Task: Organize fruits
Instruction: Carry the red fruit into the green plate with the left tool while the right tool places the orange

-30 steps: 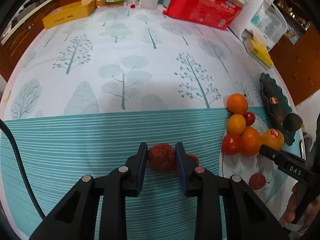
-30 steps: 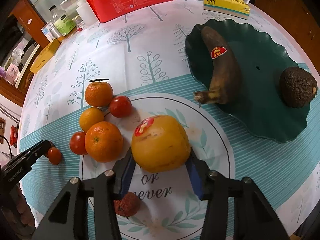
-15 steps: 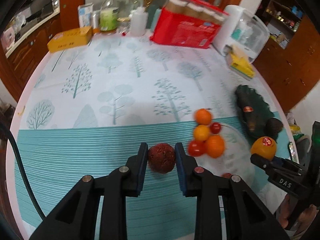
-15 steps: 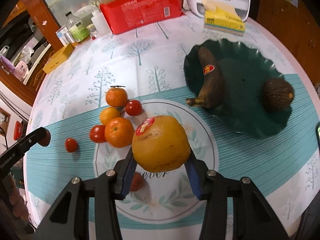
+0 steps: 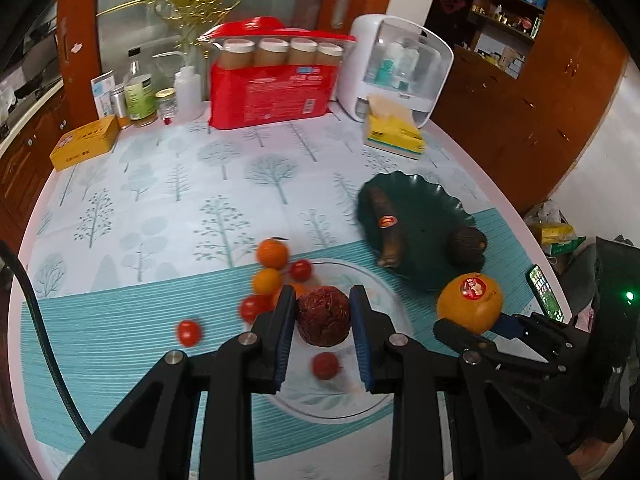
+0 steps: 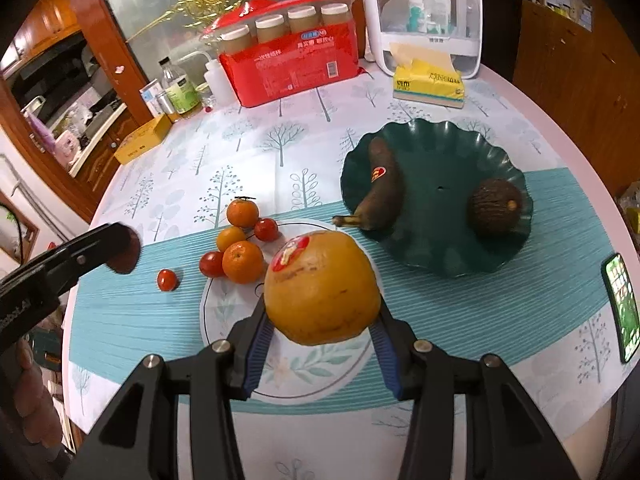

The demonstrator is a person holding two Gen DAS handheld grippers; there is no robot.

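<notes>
My left gripper (image 5: 323, 316) is clamped on a dark red, wrinkled fruit (image 5: 323, 315), held above the table; my right gripper (image 6: 320, 328) grips a large stickered orange (image 6: 322, 286) over the white round placemat (image 6: 320, 376). Below lie three small oranges (image 6: 243, 213) and four red tomatoes (image 6: 167, 280), one a blurred shape on the placemat. The green scalloped dish (image 6: 436, 256) holds one blackened banana (image 6: 382, 188) and one avocado (image 6: 495, 207). One phone (image 6: 622, 308) rests beside it.

Left wrist view high over table (image 5: 248, 184), facing down-forward, right wrist alike, both sharing green plate (image 5: 440, 216)
</notes>
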